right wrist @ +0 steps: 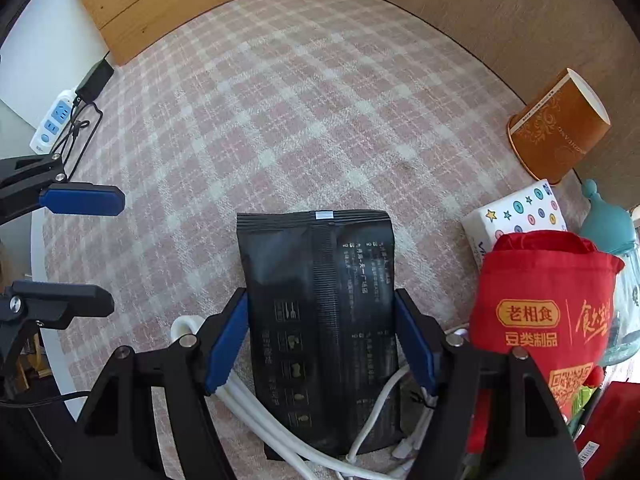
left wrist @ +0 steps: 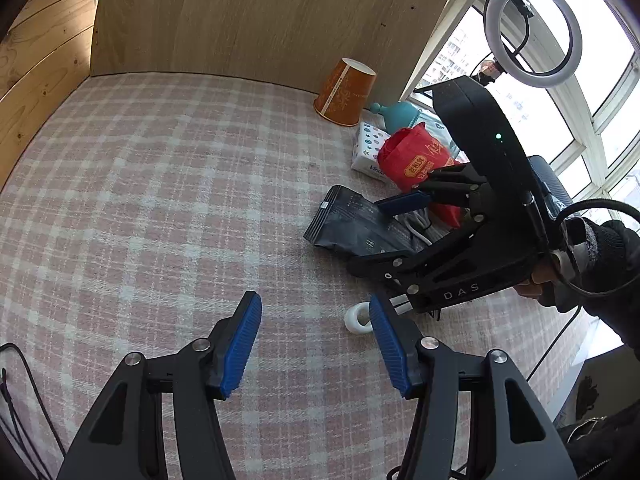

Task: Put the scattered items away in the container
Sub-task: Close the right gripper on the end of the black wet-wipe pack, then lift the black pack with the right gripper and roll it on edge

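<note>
black snack pouch (right wrist: 320,320) lies on the plaid table (right wrist: 300,100) between my right gripper (right wrist: 320,344) pads, spread apart either side, its long axis pointing away along them, while my left gripper (left wrist: 316,344), also apart, hangs farther from the pouch.

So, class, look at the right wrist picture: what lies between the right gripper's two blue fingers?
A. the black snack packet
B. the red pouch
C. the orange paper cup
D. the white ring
A: the black snack packet lies flat on the checked cloth between the fingers of the right gripper, which flank its two long edges; whether the pads touch it cannot be told.
</note>
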Action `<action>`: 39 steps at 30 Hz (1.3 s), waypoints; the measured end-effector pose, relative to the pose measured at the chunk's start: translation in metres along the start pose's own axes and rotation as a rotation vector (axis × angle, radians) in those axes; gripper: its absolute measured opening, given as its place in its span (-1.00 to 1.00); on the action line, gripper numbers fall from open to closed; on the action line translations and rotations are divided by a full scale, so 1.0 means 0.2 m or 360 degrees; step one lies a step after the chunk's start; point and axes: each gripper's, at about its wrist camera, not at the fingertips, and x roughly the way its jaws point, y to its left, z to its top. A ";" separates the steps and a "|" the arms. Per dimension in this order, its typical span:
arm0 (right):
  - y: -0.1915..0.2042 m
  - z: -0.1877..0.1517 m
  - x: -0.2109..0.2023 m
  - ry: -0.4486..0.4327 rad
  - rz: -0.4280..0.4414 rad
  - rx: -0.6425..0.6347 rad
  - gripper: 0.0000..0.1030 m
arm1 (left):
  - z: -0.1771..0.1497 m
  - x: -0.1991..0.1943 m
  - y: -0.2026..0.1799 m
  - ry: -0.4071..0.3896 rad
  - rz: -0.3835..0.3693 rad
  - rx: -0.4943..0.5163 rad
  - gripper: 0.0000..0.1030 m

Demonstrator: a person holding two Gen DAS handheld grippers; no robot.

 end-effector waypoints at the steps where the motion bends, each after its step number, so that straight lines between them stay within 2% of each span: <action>1: 0.00 0.01 -0.03 -0.0039 0.0009 0.0026 0.33 | 0.00 0.00 0.00 -0.0002 0.0003 0.0000 0.04; 10: -0.03 0.09 -0.35 -0.0455 0.0140 0.0313 0.33 | -0.01 -0.08 -0.07 -0.0024 -0.0002 0.0060 0.04; 12: -0.04 0.09 -0.40 -0.0481 0.0205 0.0362 0.33 | -0.01 -0.12 -0.10 -0.0032 -0.0005 0.0096 0.04; 17: -0.04 -0.03 -0.46 -0.0459 0.0378 0.0466 0.33 | -0.03 -0.17 -0.21 -0.0024 -0.0046 0.0195 0.04; 19: -0.05 -0.14 -0.46 -0.0402 0.0414 0.0547 0.33 | -0.06 -0.17 -0.27 0.0003 -0.0089 0.0230 0.04; 24: -0.09 -0.50 -0.37 -0.0238 0.0406 0.0802 0.33 | -0.20 -0.06 -0.47 0.0169 -0.0317 0.0324 0.04; 29: -0.12 -0.78 -0.26 -0.0176 0.0356 0.1051 0.33 | -0.37 0.11 -0.73 0.0347 -0.0556 0.0436 0.04; 34: -0.08 -0.89 -0.15 -0.0175 0.0320 0.1141 0.36 | -0.47 0.25 -0.86 0.0440 -0.0531 0.0551 0.04; 38: -0.04 -0.90 -0.14 -0.0156 0.0216 0.1123 0.37 | -0.50 0.30 -0.86 0.0473 -0.0538 0.0531 0.04; 39: -0.03 -0.94 -0.17 -0.0203 0.0197 0.1151 0.37 | -0.50 0.30 -0.85 0.0465 -0.0542 0.0531 0.04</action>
